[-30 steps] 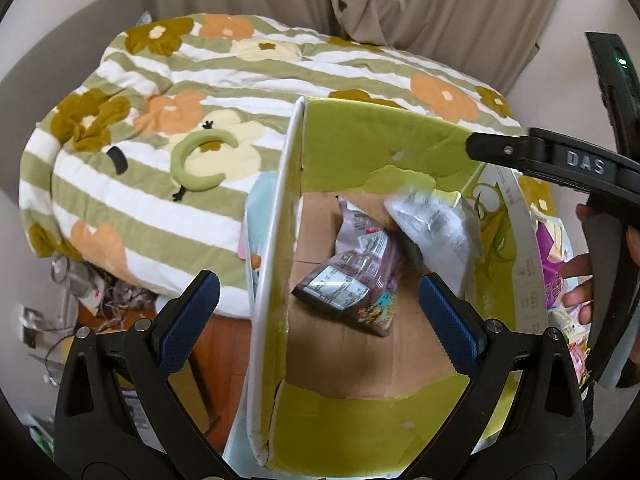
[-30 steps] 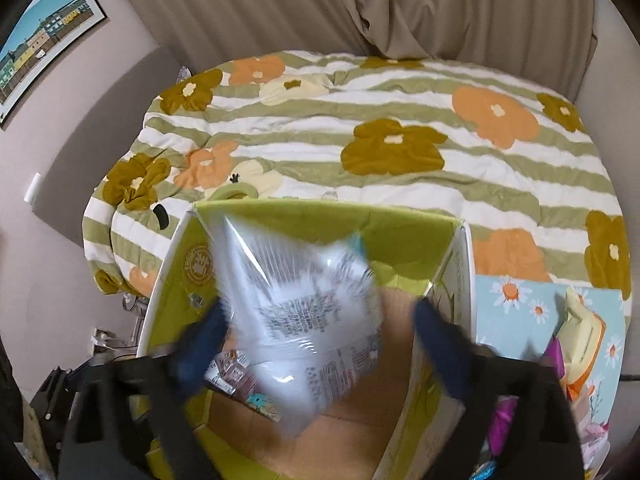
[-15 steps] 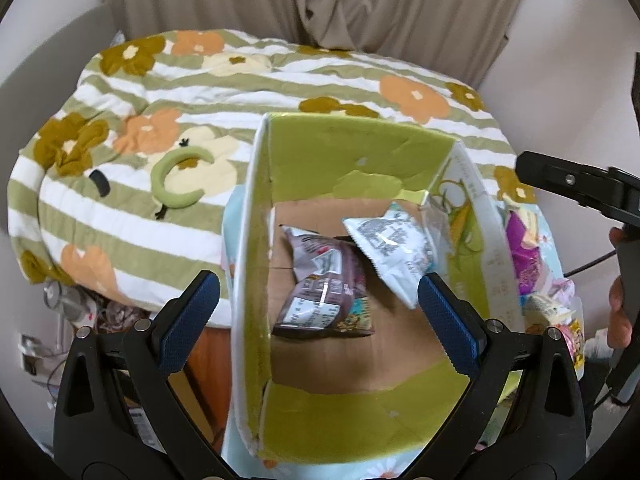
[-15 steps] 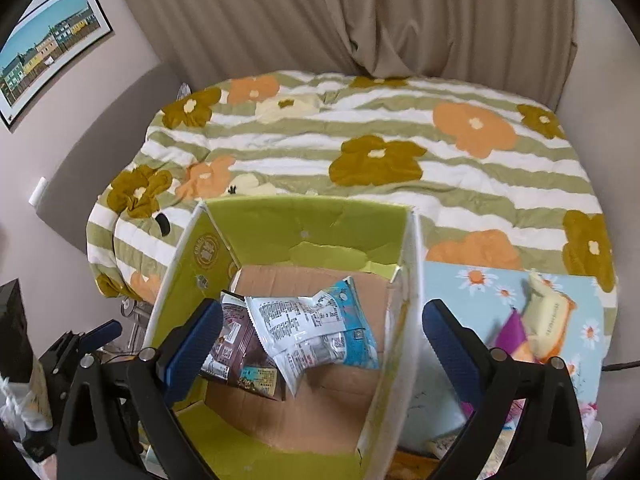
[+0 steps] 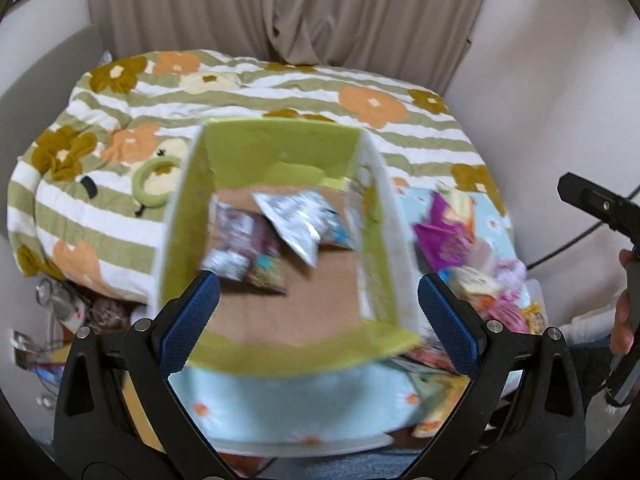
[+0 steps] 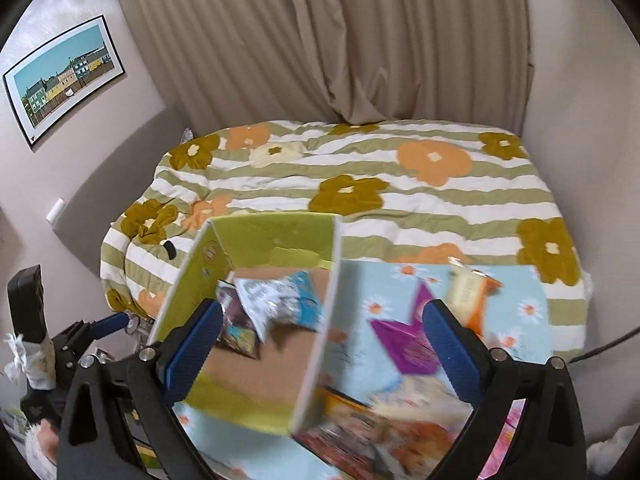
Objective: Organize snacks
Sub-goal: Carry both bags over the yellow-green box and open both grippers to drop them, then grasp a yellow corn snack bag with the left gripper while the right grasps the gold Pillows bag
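A green-lined cardboard box (image 5: 276,152) (image 6: 276,236) stands open on a light blue floral mat (image 5: 280,404) (image 6: 384,292). Inside lie a silver snack bag (image 5: 292,220) (image 6: 264,300) and a dark purple snack bag (image 5: 244,244) (image 6: 236,332). To the right of the box lie loose snacks, among them a purple packet (image 5: 440,236) (image 6: 404,344) and an orange-and-cream packet (image 6: 468,296). My left gripper (image 5: 316,316) is open and empty, above the box's near wall. My right gripper (image 6: 320,344) is open and empty too, over the box's right wall. Both views are motion-blurred.
A striped floral duvet (image 6: 360,184) covers the bed behind the box, with beige curtains (image 6: 320,40) beyond. A green ring toy (image 5: 154,182) lies left of the box. Cluttered items (image 5: 60,304) sit at the bed's left edge. A hand (image 5: 624,312) holds the other gripper at right.
The silver bag left the right gripper and now lies in the box on the purple bag. Both grippers have pulled back and up; the right one has shifted right toward the loose snacks.
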Demonstrator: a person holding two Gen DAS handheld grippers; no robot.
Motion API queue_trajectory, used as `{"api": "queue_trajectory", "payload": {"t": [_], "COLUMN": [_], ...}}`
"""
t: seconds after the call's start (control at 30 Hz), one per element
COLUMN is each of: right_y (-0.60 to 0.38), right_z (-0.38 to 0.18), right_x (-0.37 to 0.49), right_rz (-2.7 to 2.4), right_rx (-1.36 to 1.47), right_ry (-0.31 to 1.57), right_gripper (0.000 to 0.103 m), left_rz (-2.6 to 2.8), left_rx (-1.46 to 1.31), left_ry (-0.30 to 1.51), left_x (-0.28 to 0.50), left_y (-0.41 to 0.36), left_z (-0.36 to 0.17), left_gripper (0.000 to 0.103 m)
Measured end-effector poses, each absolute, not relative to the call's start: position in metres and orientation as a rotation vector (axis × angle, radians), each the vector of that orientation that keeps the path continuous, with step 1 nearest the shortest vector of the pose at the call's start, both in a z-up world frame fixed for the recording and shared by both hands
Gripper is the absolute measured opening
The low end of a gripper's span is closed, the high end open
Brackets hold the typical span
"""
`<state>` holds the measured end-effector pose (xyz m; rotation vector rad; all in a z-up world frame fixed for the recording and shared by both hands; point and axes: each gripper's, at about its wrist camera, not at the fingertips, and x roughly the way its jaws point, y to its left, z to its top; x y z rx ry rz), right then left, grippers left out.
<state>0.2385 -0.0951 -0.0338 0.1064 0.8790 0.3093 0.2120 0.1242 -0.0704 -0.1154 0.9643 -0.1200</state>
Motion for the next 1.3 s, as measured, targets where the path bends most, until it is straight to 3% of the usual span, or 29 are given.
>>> {"api": "queue_trajectory", "payload": {"t": [0.37, 0.67, 1.3], "right_y": [-0.212, -0.272, -0.295], "right_z": [-0.055, -0.112, -0.216], "right_x": [0.160, 0.123, 0.098], "right_rz": [0.239, 0.217, 0.098], "right_rx": [0.070, 0.071, -0.020], "right_ry": [0.883, 0.957, 1.084], "right_gripper": [0.100, 0.100, 0.100], "left_rz": [-0.146, -0.160, -0.203], "left_rx": [-0.134, -0.158, 0.193], "left_ry": [1.040, 1.181, 1.385], "left_x": [0.154, 0.127, 0.135], "left_y": [0.017, -0.025, -0.103], "left_z": [-0.104, -0.160, -0.266], "left_gripper": [0.099, 0.099, 0.099]}}
